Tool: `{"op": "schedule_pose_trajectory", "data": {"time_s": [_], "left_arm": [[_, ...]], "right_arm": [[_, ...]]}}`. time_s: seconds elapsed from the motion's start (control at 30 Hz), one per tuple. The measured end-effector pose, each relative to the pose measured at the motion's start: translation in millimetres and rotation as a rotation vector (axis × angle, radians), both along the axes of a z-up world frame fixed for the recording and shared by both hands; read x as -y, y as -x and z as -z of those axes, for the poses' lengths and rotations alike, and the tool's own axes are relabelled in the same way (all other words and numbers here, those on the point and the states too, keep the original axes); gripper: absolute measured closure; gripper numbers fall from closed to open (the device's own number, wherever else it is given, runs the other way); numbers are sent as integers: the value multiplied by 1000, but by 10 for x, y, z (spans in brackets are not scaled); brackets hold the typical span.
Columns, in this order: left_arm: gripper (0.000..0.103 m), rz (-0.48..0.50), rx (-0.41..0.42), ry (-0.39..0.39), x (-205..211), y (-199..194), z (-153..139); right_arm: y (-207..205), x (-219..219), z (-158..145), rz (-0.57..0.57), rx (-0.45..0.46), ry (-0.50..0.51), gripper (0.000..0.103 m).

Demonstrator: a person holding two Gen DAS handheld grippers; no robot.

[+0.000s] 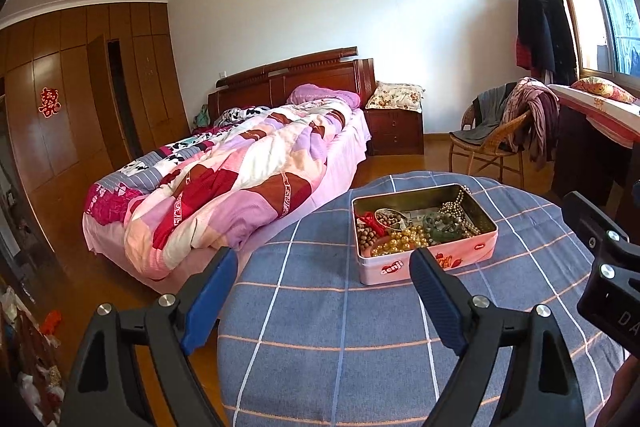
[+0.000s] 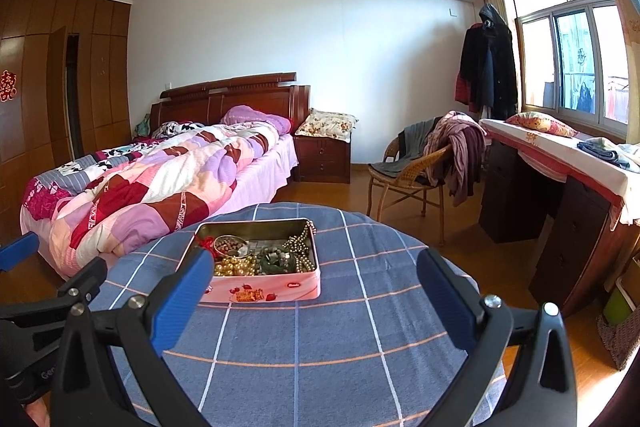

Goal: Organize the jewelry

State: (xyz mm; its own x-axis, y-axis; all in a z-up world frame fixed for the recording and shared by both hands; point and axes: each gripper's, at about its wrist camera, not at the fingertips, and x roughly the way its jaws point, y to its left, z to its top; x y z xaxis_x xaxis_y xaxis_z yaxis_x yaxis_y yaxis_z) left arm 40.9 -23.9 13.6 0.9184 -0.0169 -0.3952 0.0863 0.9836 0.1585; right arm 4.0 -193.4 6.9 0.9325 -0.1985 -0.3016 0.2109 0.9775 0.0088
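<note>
I hold both hand-held grippers above the counter (image 2: 320, 347) with its blue checked cloth; the left hand-held gripper (image 1: 324, 267) and the right hand-held gripper (image 2: 316, 271) are both spread wide and carry nothing. Just ahead of them stands the pink tin (image 2: 276, 289), open, with the jewelry (image 2: 256, 259) lying mixed inside: golden beads, brown beads, a green piece, a pearl chain over the rim. This could be jewelry already gathered, or a heap waiting for sorting.

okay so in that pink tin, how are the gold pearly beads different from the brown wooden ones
The gold beads are shiny and pale yellow; the brown beads are matte and reddish brown. The gold beads lie at the tin's front middle, the brown beads along its left side. Both are round strung beads heaped in the tin.
</note>
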Motion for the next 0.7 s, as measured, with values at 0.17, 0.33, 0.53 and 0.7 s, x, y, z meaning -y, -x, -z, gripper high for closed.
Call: {"op": "schedule_pose_trajectory", "data": {"time_s": [0.17,0.33,0.53,0.7], "left_arm": [[15,0,4,-1,8,7,4],[15,-1,-2,-2,17,4,11],[15,1,-9,-2,20,5,21],[15,0,-11,-3,17,-2,32]], "right_arm": [[0,2,-1,-2,0,0,0],[-2,0,-2,-2,0,-1,0],[-13,-19,12,1,-13,0,0],[-28,-19,27,1,-29,-13,0]]}}
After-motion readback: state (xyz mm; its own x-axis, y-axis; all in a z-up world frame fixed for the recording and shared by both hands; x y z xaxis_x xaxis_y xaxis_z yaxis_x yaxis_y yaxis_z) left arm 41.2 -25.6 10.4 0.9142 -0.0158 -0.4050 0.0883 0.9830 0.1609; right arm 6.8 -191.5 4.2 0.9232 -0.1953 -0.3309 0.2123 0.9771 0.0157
